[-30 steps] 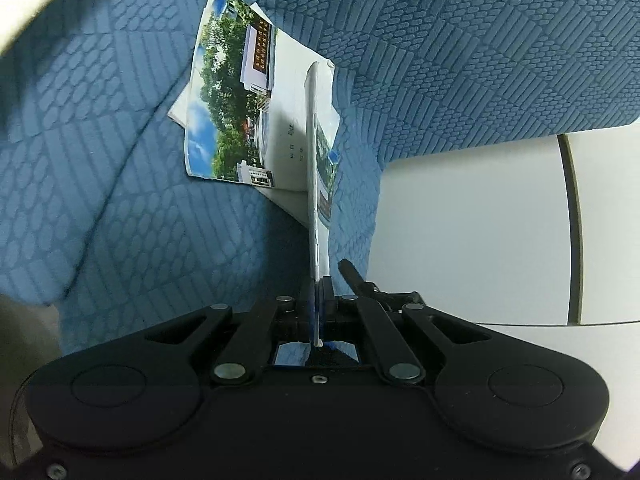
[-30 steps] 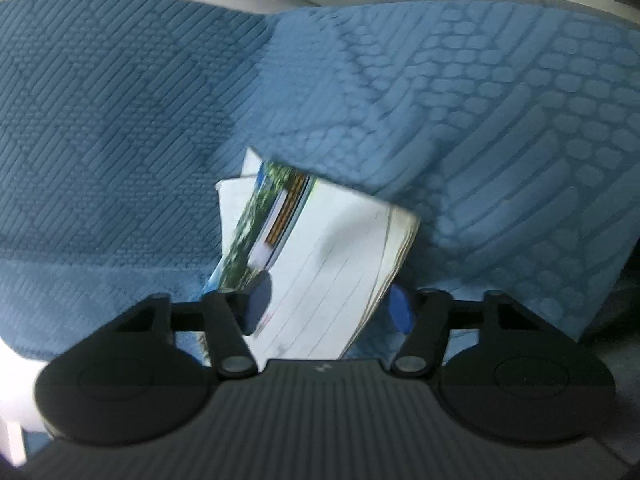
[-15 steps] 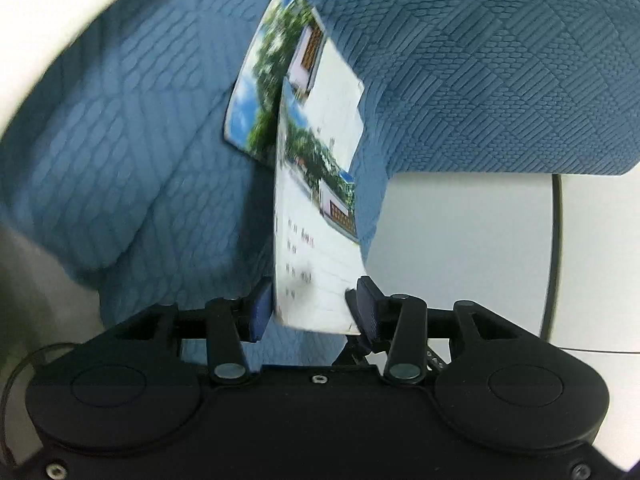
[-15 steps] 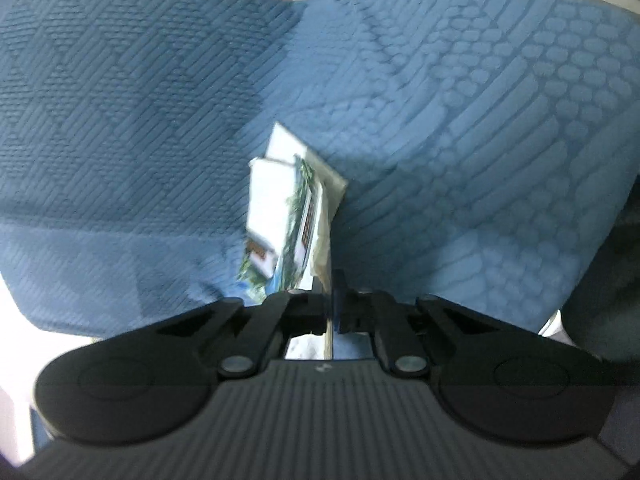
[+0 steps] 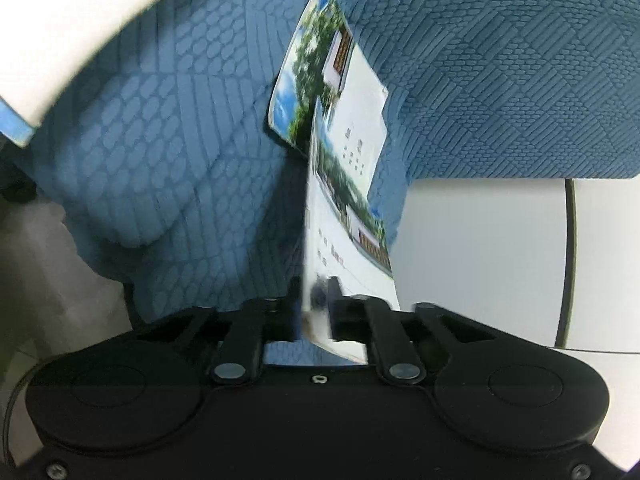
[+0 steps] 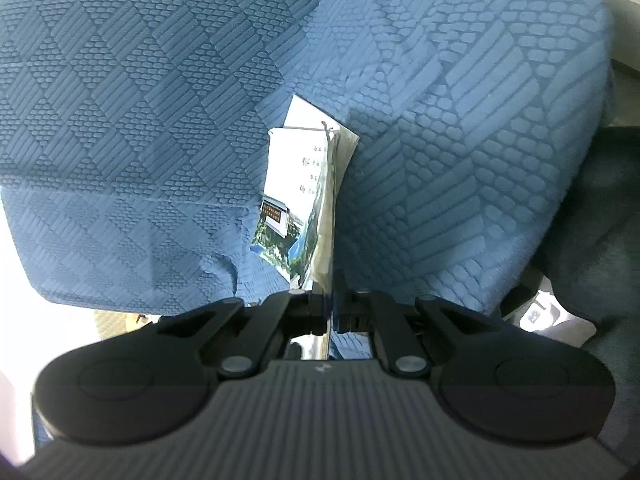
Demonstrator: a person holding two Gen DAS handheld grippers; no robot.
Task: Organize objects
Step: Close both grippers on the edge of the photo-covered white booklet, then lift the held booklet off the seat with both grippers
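Left wrist view: left gripper (image 5: pixel 314 312), black, two fingers, lower centre of frame; jaws stand a little apart with the lower edge of a printed booklet (image 5: pixel 340 240) between them, and motion blur hides whether the pads press on it, so grip cannot be told. Booklet: white cover, small dark text, photo strip of trees, sky and a building; runs upward from the jaws through frame centre. Second booklet (image 5: pixel 328 68), same print, upper centre, lying against blue quilted fabric (image 5: pixel 500 80), its lower part overlapped by the first. Fabric fills upper and left frame. White surface (image 5: pixel 480 256), right of centre. Right wrist view: right gripper (image 6: pixel 331 312), black fingers, grey ribbed body, lower centre; jaws drawn together and clamped on the near edge of a thin booklet stack (image 6: pixel 316 184). Stack seen almost edge-on, rising from the jaws to frame centre, white cover and photo facing left. Blue quilted fabric (image 6: pixel 140 120) behind it, filling most of the frame.
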